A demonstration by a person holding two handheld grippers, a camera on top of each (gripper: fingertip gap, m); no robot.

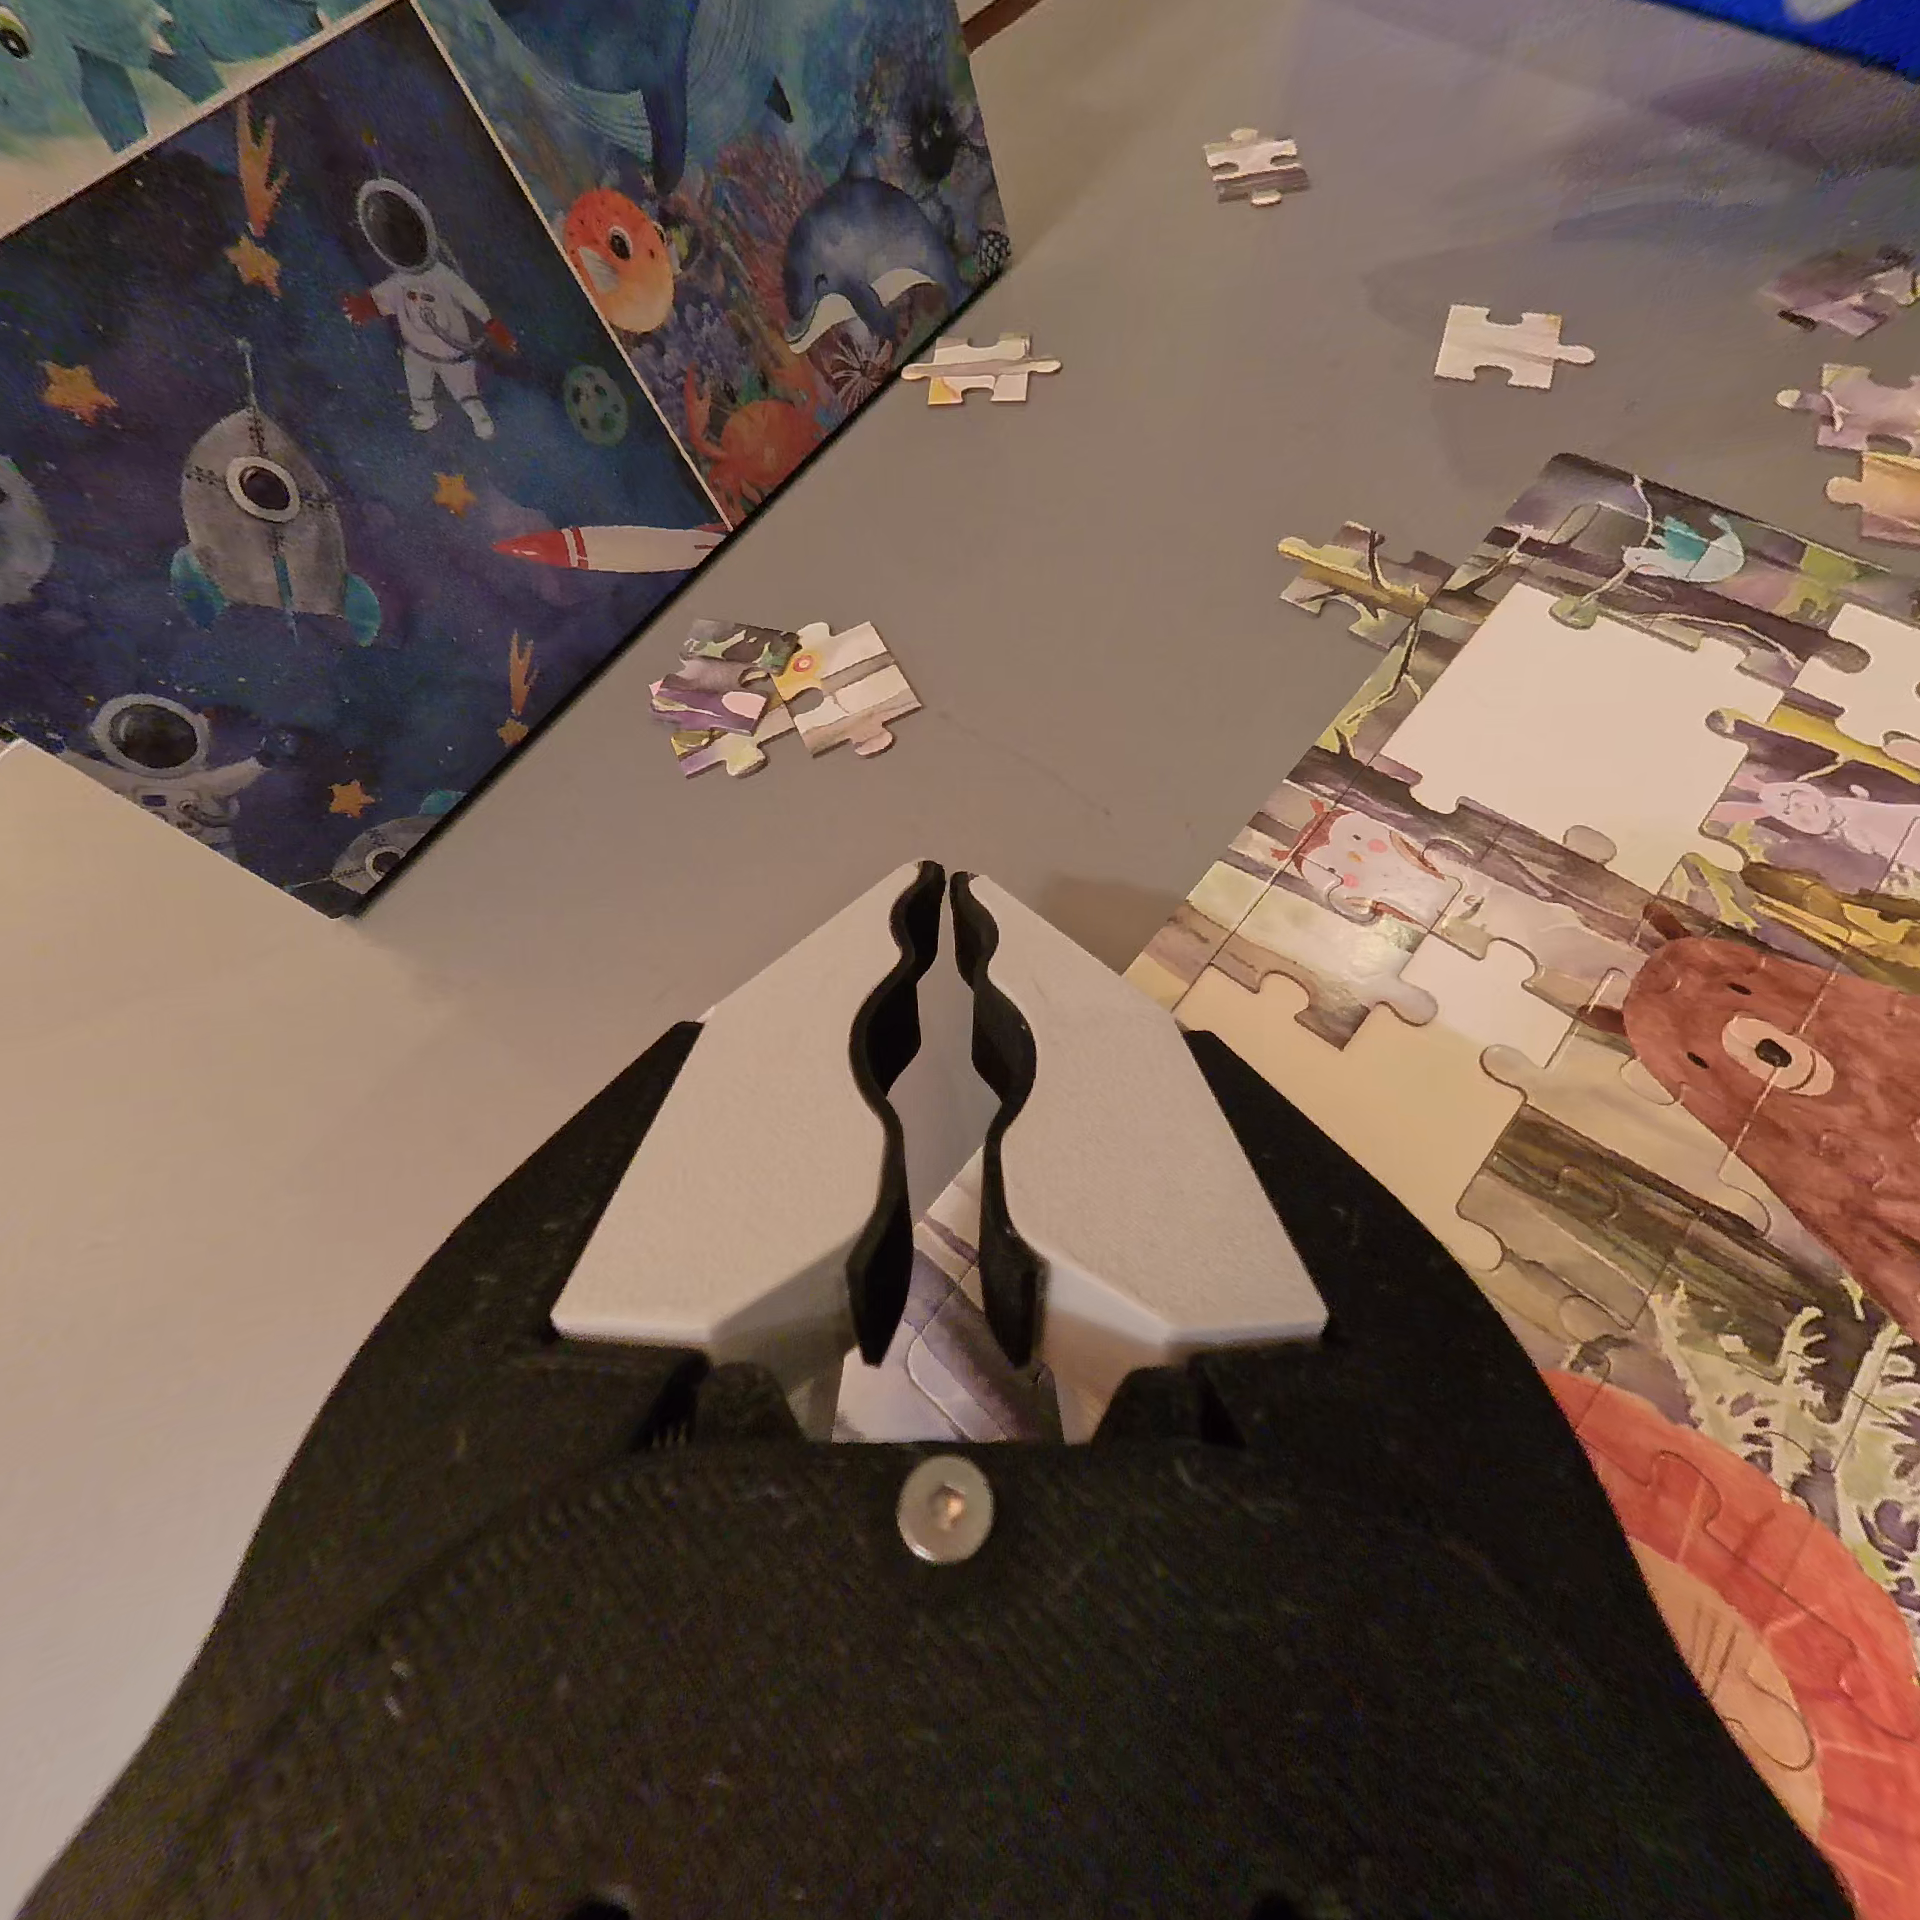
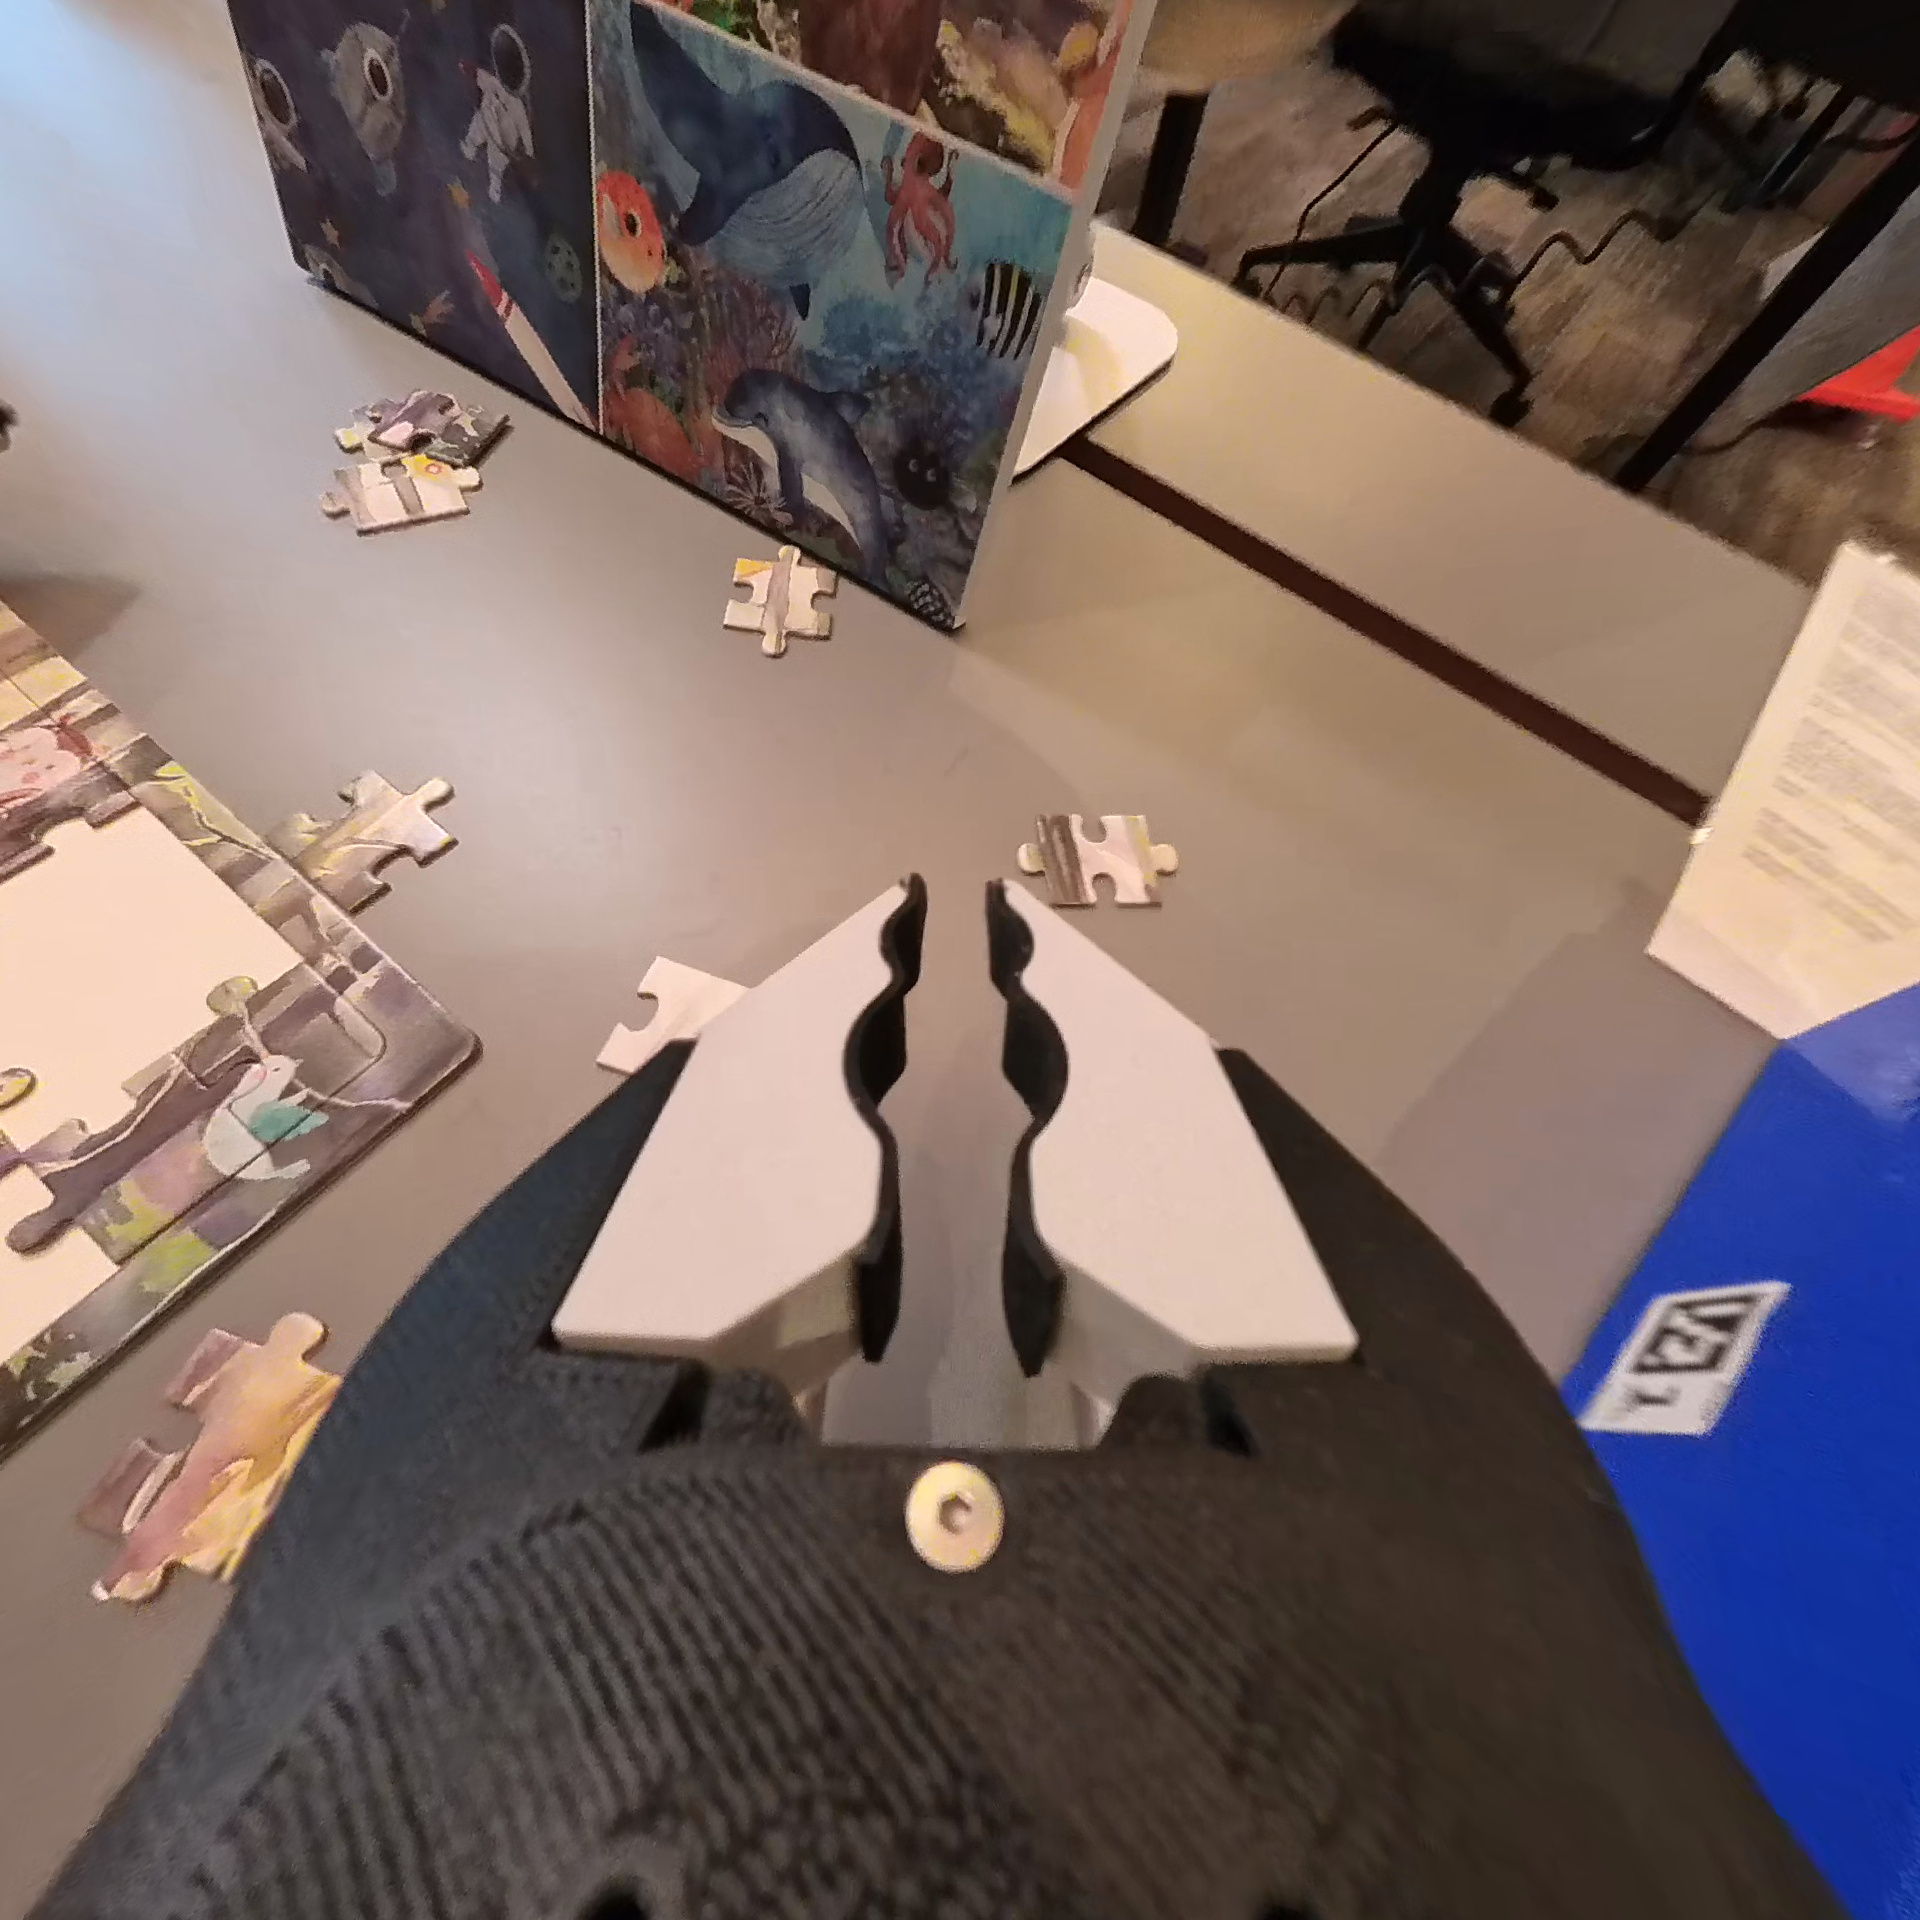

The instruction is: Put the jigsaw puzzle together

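On grey table (image 2: 727, 727) | left gripper (image 1: 948, 883) nearly closed | right gripper (image 2: 954, 888) slightly parted, empty

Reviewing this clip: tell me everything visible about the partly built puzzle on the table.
The partly built puzzle lies flat on the grey table, in a thin board frame with rounded corners. Glossy cardboard pieces show a watercolour scene with a brown bear, an orange shape below it and a small bird near the far corner. Several white gaps remain unfilled. A loose piece lies against its far edge. The left gripper overlaps its near corner; contact cannot be told.
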